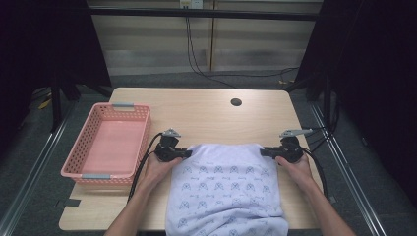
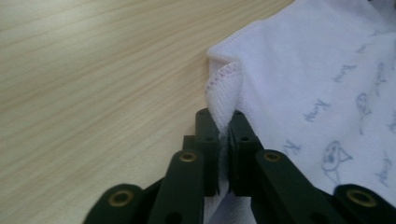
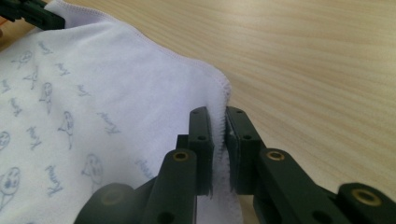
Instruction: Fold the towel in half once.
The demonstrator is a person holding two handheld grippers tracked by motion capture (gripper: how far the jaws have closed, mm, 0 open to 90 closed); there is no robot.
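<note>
My left gripper pinching hemmed corner of one printed white towel; right gripper pinching opposite corner. Cloth between my fingers, spread flat on table, probably for folding or lifting evenly. One pink basket well left, empty.

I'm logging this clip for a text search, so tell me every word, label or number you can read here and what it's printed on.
Small grey script repeated beside little bird drawings on the white cloth: too blurred to read in any view.
Pink basket: no text seen.
Wooden table: no text seen.
Left gripper and right gripper: no markings legible on their black fingers.
</note>
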